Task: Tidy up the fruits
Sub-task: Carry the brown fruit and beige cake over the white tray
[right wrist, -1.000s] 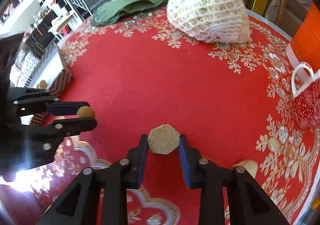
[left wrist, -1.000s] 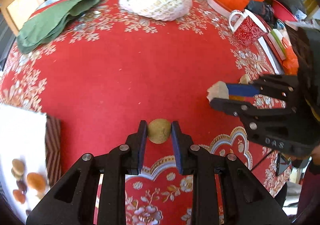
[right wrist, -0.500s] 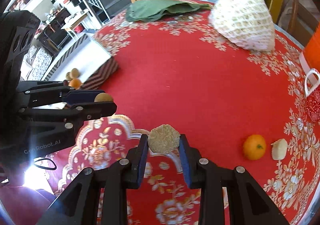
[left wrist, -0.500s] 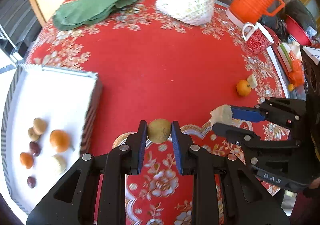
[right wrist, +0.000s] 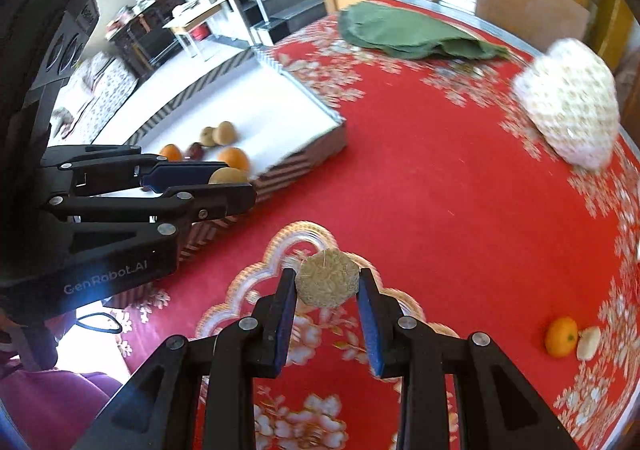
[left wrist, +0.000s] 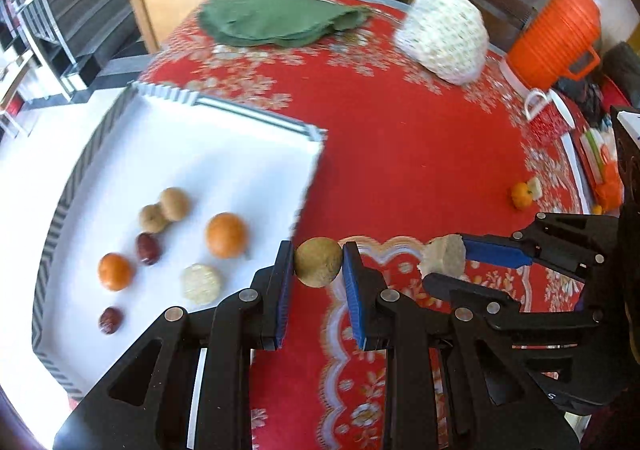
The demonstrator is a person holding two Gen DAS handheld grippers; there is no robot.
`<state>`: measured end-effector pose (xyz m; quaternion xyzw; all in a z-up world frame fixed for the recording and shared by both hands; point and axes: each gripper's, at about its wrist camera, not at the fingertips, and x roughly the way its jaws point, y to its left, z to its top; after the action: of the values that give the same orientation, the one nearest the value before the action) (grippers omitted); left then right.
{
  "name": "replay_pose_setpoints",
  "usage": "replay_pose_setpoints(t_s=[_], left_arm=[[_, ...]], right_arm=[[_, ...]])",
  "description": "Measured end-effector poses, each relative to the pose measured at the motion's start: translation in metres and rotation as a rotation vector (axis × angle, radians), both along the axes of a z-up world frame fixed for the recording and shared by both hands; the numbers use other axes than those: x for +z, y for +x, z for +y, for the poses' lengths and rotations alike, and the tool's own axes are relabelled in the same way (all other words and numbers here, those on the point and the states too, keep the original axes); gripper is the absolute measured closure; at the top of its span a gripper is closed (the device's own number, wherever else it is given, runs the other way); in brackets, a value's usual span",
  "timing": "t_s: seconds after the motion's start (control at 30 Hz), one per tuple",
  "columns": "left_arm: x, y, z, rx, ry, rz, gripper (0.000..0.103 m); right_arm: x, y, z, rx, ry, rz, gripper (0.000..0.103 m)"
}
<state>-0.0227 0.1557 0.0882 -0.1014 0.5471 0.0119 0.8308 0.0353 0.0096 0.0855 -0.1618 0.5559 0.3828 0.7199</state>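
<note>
Two grippers, each clamped on a piece: my left gripper [left wrist: 318,264] pinches a round brown fruit [left wrist: 318,261] between its blue pads, held in the air just off the tray's [left wrist: 256,138] near right corner, over the red cloth [left wrist: 420,154]. My right gripper [right wrist: 327,288] squeezes a pale hexagonal cake [right wrist: 327,284] at its fingertips, above the scalloped gold border of the cloth. From the left camera the cake sits just to the right of the fruit, close but apart. Inside the tray I see two oranges [left wrist: 225,235], two brown fruits [left wrist: 174,203] touching each other, two dark red dates [left wrist: 148,248] and a pale round cake [left wrist: 201,283]. Far off on the cloth, near its right edge, a small orange [right wrist: 561,336] lies just beside a pale slice [right wrist: 589,343].
</note>
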Motion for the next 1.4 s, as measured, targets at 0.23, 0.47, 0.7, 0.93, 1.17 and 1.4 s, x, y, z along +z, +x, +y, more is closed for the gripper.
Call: replay_pose_setpoints(t_s=[0.23,0.47,0.7,0.93,1.17,1.4], left_arm=[[0.003,-0.021,0.046,0.110,-0.004,0.002,0.080],[-0.007,-0.050,0.092,0.230,-0.012,0.043,0.080],[-0.020,-0.078,0.119,0.300,-0.029,0.089,0.080],[-0.035,-0.092,0.129,0.334,-0.042,0.122,0.080],[-0.045,-0.096,0.133,0.352,-0.041,0.139,0.080],[-0.052,-0.098,0.135,0.359,-0.040,0.150,0.080]], right_arm=[[0.006,-0.010,0.044,0.104,-0.006,-0.011,0.074],[0.005,-0.015,0.079,0.181,-0.004,-0.003,0.074],[-0.003,-0.020,0.119,0.256,-0.003,0.018,0.074],[-0.017,-0.020,0.155,0.320,-0.021,0.032,0.074],[-0.027,-0.017,0.189,0.360,0.001,0.061,0.074],[-0.045,-0.026,0.216,0.416,-0.008,0.088,0.074]])
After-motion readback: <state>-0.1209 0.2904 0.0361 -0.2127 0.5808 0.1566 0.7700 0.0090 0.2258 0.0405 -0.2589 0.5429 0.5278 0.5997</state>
